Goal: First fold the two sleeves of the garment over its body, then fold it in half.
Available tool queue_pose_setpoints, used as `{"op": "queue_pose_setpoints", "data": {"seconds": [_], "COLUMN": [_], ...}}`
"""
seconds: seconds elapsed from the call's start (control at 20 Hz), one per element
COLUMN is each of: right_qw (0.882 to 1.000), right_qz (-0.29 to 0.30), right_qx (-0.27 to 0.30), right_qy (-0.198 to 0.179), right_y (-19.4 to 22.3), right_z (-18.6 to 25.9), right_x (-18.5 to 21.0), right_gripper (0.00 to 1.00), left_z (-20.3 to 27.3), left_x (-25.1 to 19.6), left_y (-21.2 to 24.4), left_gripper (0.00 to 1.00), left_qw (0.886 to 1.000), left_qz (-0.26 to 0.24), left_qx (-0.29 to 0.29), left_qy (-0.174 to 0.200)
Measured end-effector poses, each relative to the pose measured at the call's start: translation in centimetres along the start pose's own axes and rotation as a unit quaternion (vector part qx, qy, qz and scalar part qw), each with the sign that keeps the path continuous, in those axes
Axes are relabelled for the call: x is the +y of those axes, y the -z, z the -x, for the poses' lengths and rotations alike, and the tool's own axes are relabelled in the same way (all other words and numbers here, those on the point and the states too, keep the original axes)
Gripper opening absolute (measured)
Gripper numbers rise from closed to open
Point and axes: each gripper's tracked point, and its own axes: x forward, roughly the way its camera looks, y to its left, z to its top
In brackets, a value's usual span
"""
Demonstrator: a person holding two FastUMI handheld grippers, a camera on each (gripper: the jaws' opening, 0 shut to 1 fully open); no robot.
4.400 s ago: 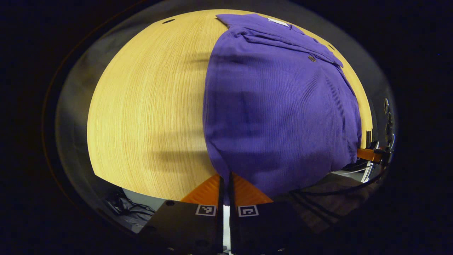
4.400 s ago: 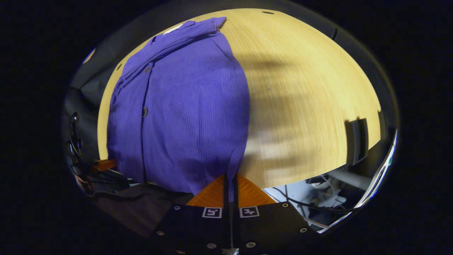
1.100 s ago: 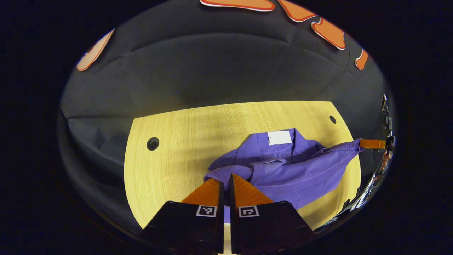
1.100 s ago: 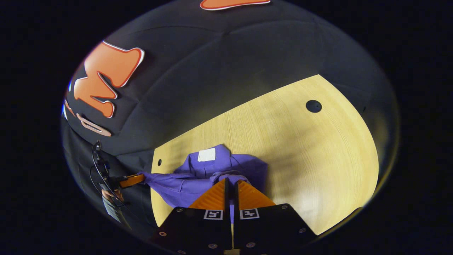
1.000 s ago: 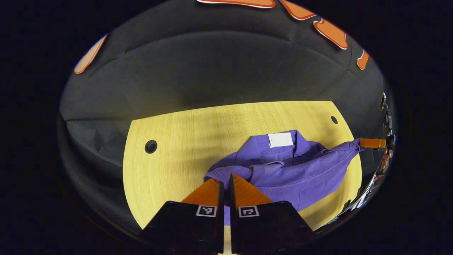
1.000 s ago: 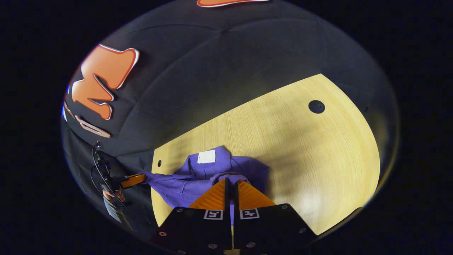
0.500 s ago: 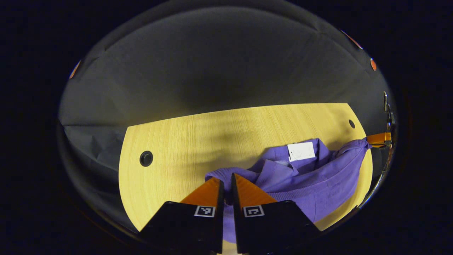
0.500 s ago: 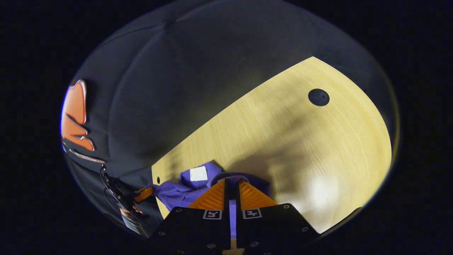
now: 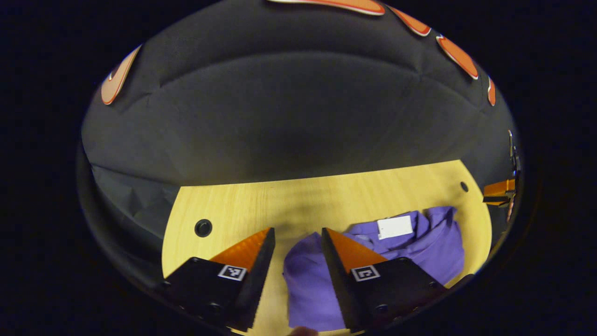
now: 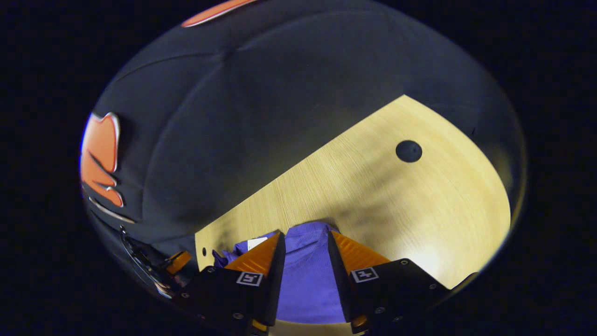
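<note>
A purple garment [image 9: 422, 249] lies folded on the pale wooden table [image 9: 242, 210], with its white neck label [image 9: 394, 227] facing up at the far edge. My left gripper [image 9: 297, 229] is open just above the garment's left side, and purple cloth shows in the gap between its fingers. In the right gripper view the right gripper [image 10: 304, 232] is also open over the garment [image 10: 305, 275], with nothing gripped. The right gripper [image 9: 489, 194] also appears at the far right of the left gripper view. The left gripper [image 10: 179, 261] sits low at the left of the right gripper view.
The table has a round cable hole [image 9: 203, 227] on its left and another cable hole [image 10: 409, 151] on its right. Bare tabletop [image 10: 419, 210] stretches to the right of the garment. The booth's black cloth wall [image 9: 289, 107] stands close behind the table's far edge.
Both grippers carried the garment's near edge up and over toward the collar, folding it in half. In the last half second both opened and let the cloth drop flat.
</note>
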Motion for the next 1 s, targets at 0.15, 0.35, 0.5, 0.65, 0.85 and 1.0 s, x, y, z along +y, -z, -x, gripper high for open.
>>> {"op": "queue_pose_setpoints", "data": {"seconds": [0.15, 0.35, 0.5, 0.65, 0.85, 1.0], "right_qw": [0.998, 0.992, 0.986, 0.976, 0.964, 0.955], "right_qz": [0.048, 0.099, 0.129, 0.161, 0.200, 0.225], "right_qx": [-0.033, -0.077, -0.107, -0.144, -0.174, -0.193], "right_qy": [-0.001, -0.001, -0.005, -0.009, -0.007, -0.012], "right_y": [0.2, 0.6, 0.9, 1.3, 2.1, 3.0], "right_z": [2.6, 6.3, 8.9, 11.6, 14.9, 17.1], "right_x": [1.5, 3.7, 5.2, 6.7, 7.1, 8.1], "right_gripper": [0.73, 0.94, 0.97, 0.97, 0.97, 0.97], "left_z": [2.5, 6.7, 10.7, 15.0, 20.1, 23.6], "left_x": [-0.3, -1.6, -2.8, -3.2, -4.3, -5.0], "left_y": [-0.8, -1.3, -2.1, -2.9, -3.1, -3.2], "left_gripper": [0.87, 0.91, 0.92, 0.94, 0.93, 0.93], "left_qw": [0.999, 0.997, 0.993, 0.986, 0.979, 0.969], "left_qz": [0.023, 0.018, 0.021, 0.024, 0.035, 0.023], "left_qx": [-0.031, -0.072, -0.115, -0.164, -0.201, -0.245], "left_qy": [0.006, 0.004, 0.009, 0.005, 0.013, 0.001]}}
